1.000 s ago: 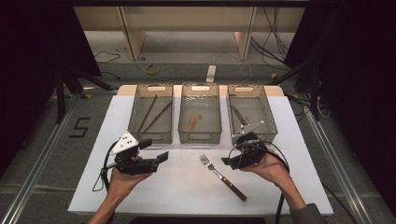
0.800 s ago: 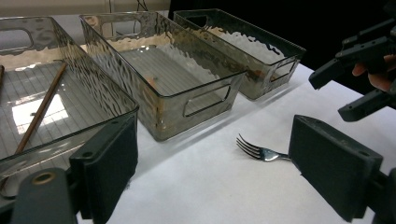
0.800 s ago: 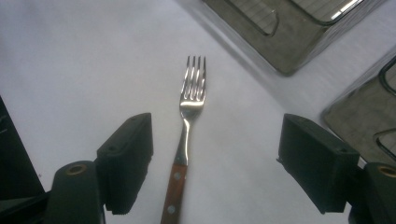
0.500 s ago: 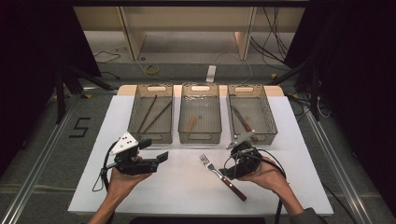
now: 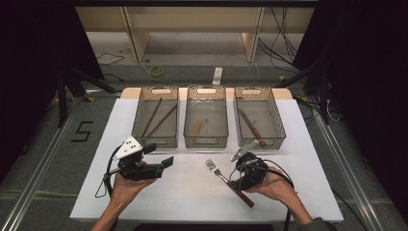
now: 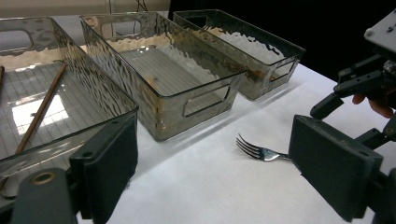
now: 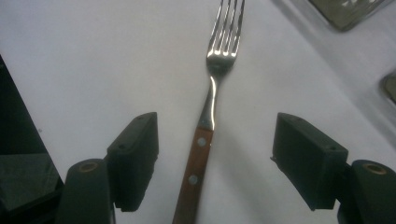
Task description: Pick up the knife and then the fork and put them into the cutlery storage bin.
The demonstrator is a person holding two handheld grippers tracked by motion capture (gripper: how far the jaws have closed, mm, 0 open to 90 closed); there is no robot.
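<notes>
Left gripper (image 5: 162,162) held level, jaws wide, my hand parked – right gripper (image 7: 215,161) tipped down, jaws just been closing a bit, nothing pinched yet.

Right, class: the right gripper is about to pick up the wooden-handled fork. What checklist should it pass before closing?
1. Wooden-handled steel fork lies between the right gripper fingers: ok.
2. Fingers apart, not pressing the handle, though they have just been closing a little: ok.
3. Fork lies flat and alone on the white table sheet: ok.
4. Left gripper is open and well off to the side of the fork: ok.
5. Three clear plastic bins stand apart from the fork: ok.
6. Fingertips low enough to catch the handle: cannot tell.
</notes>
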